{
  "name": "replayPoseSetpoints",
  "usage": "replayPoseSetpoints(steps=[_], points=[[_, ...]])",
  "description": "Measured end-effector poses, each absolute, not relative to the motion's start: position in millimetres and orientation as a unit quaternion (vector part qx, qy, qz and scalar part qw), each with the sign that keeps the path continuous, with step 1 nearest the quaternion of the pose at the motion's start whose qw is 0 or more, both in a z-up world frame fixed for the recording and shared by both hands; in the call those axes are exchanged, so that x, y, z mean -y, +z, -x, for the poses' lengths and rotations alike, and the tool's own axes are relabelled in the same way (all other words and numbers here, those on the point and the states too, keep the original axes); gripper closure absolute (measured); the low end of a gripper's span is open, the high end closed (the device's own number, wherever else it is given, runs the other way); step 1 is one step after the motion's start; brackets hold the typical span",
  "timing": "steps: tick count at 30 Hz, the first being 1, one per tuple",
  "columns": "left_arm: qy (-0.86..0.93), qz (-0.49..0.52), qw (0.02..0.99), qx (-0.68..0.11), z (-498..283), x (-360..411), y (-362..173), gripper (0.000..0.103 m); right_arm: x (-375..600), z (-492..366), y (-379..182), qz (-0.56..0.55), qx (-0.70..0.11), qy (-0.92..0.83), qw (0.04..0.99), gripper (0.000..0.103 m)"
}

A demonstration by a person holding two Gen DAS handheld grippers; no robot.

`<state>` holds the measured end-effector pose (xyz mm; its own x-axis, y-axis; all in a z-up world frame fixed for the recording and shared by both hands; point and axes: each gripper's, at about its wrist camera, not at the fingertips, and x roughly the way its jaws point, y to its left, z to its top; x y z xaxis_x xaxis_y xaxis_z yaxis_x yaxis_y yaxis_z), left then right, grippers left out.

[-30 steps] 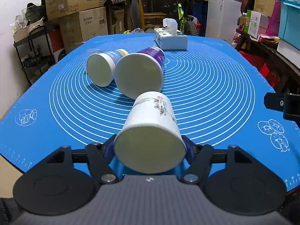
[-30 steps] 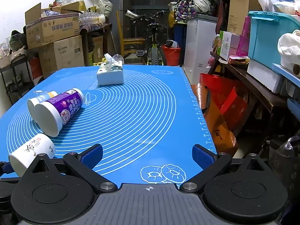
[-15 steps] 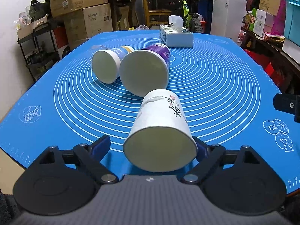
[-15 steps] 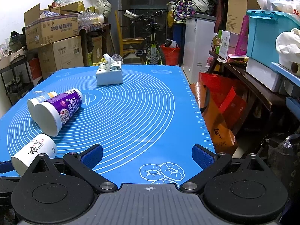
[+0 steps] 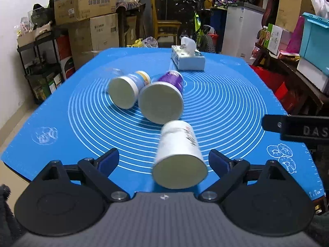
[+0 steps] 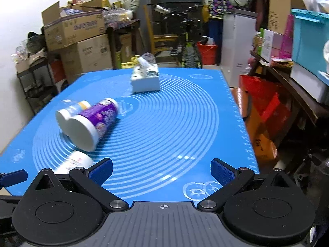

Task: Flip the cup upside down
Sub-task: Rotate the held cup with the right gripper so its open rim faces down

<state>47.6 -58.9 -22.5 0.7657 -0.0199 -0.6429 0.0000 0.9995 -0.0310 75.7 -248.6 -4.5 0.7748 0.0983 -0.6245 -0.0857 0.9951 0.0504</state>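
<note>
Three paper cups lie on their sides on the blue mat (image 5: 236, 107). A white cup with dark lettering (image 5: 180, 154) lies nearest, its base toward the camera, between the fingers of my left gripper (image 5: 164, 161), which is open and does not touch it. A purple cup (image 5: 162, 100) and a blue and yellow cup (image 5: 126, 89) lie behind it. In the right wrist view the white cup (image 6: 75, 161) shows at lower left, the purple cup (image 6: 93, 123) beyond it. My right gripper (image 6: 162, 171) is open and empty near the mat's front edge.
A tissue box (image 5: 188, 58) stands at the far end of the mat and also shows in the right wrist view (image 6: 146, 80). Cardboard boxes (image 5: 86, 6) and a shelf stand left of the table. Bins and red bags (image 6: 265, 103) crowd the right side.
My left gripper has opened and let go of the white cup, which now lies on the mat between the fingers. The left gripper has drawn back a little. The right gripper has shifted left.
</note>
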Motion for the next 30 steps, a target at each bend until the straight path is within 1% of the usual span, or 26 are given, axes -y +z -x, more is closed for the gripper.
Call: replayPoseSetpoints(steps=[3,7,12,14,17,18,23,26,28,30], points=[[0.007,0.017,0.942,-0.335,-49,46,-16,0.008,235,-82,3,-0.007,-0.342,0.070,0.937,0.003],[0.036,0.014,0.943,-0.329,-57,24,-17,0.008,213,-98,5,-0.003,-0.374,0.097,0.923,0.003],[0.052,0.011,0.937,-0.346,-75,-5,-25,0.008,185,-131,-12,0.001,-0.441,0.120,0.890,0.003],[0.059,0.010,0.934,-0.353,-79,-12,-30,0.008,176,-147,-23,0.007,-0.473,0.119,0.873,0.004],[0.066,0.016,0.930,-0.360,-81,-23,-36,0.008,170,-166,-36,0.010,-0.516,0.114,0.849,0.014],[0.066,0.018,0.930,-0.362,-83,-24,-38,0.008,169,-170,-39,0.010,-0.526,0.114,0.843,0.019],[0.062,0.014,0.928,-0.366,-82,-27,-43,0.008,168,-180,-46,-0.003,-0.558,0.129,0.820,0.024],[0.056,0.013,0.927,-0.370,-84,-26,-46,0.008,166,-182,-51,-0.020,-0.575,0.147,0.804,0.033],[0.052,0.015,0.926,-0.374,-85,-25,-47,0.008,165,-185,-53,-0.031,-0.581,0.156,0.799,0.042],[0.051,0.017,0.926,-0.374,-86,-25,-47,0.008,165,-185,-52,-0.025,-0.575,0.156,0.803,0.043]])
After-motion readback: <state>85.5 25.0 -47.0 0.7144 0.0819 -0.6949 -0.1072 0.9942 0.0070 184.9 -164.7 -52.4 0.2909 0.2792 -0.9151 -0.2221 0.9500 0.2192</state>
